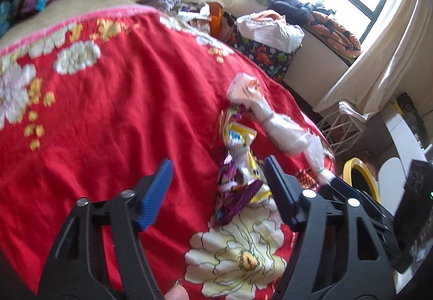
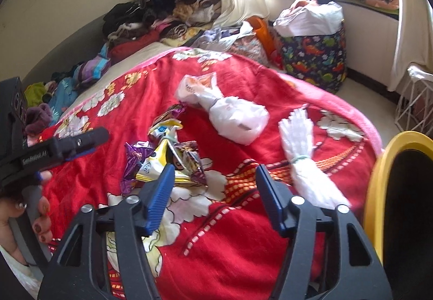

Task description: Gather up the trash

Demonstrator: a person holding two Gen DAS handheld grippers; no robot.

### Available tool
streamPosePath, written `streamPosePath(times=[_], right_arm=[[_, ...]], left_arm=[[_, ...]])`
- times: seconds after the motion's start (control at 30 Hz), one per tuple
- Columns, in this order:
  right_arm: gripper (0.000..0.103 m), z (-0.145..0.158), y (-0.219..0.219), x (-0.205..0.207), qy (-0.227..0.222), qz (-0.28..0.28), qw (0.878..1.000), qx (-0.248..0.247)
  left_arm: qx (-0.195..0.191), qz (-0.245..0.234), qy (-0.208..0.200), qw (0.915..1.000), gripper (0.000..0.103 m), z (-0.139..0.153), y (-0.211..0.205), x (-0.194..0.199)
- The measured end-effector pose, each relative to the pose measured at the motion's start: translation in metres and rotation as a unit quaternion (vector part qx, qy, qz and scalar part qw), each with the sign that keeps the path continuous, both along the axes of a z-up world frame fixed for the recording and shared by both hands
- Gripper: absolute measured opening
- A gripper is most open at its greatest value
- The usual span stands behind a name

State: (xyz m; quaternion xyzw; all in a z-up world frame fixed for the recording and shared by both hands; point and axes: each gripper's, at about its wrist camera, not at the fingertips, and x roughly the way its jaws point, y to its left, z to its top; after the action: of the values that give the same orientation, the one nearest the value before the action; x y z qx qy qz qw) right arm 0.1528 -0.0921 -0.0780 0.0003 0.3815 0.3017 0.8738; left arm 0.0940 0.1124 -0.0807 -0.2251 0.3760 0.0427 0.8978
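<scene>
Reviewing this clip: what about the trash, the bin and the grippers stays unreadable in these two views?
- Yellow bin: cut off by the right wrist view's right edge; its inside is dark, contents unseen.
- Snack wrappers: motion blur, print unreadable; the right gripper finger covers their near edge.
- White bundle: in the left wrist view its near end hides behind the left gripper.

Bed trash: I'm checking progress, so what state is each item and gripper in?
Wrappers: crumpled, in a pile on the blanket.
Plastic bundle: tied, lying on the blanket.
Slim bundle: banded, lying near the bin.
Bin: open-topped, beside the bed.
Left gripper: open, empty.
Right gripper: open, empty.
</scene>
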Motion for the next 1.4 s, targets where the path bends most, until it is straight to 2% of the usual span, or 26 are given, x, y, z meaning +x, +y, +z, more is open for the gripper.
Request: streamPosePath(times=[0.07,0.23,0.33,0.4,0.43,0.47,0.83,0.93,1.4], right_arm=[[0.052,-0.005,0.007,0.006,0.009,0.01,1.0,-0.002],[0.046,-0.018,0.024,0.019,0.034,0.029,0.999,-0.009],[0.04,-0.028,0.032,0.025,0.046,0.037,0.998,-0.015],[0.03,-0.036,0.035,0.03,0.059,0.04,0.997,-0.019],[0.021,-0.039,0.037,0.031,0.064,0.042,0.997,-0.021],[0.017,-0.042,0.038,0.032,0.07,0.047,0.996,-0.02],[0.017,-0.035,0.009,0.012,0.059,0.019,0.998,0.009],[0.017,-0.031,-0.001,0.003,0.056,0.014,0.998,0.014],[0.017,-0.003,-0.025,-0.018,0.02,0.004,0.999,0.029]], left_arm=[[-0.016,-0.007,0.008,0.9998,0.052,-0.006,0.001,-0.001],[-0.046,-0.026,0.024,0.9983,0.052,-0.018,-0.003,0.0],[-0.047,-0.037,0.036,0.9976,0.052,-0.024,-0.009,0.001],[-0.047,-0.043,0.042,0.9971,0.048,-0.028,-0.012,0.003],[-0.047,-0.044,0.045,0.9969,0.048,-0.03,-0.013,0.004],[-0.047,-0.045,0.047,0.9968,0.048,-0.033,-0.014,0.005],[-0.037,-0.06,0.054,0.9961,0.019,-0.042,-0.023,0.009],[-0.036,-0.062,0.051,0.9961,0.014,-0.04,-0.025,0.009],[-0.012,-0.062,-0.005,0.998,0.012,0.005,-0.03,0.002]])
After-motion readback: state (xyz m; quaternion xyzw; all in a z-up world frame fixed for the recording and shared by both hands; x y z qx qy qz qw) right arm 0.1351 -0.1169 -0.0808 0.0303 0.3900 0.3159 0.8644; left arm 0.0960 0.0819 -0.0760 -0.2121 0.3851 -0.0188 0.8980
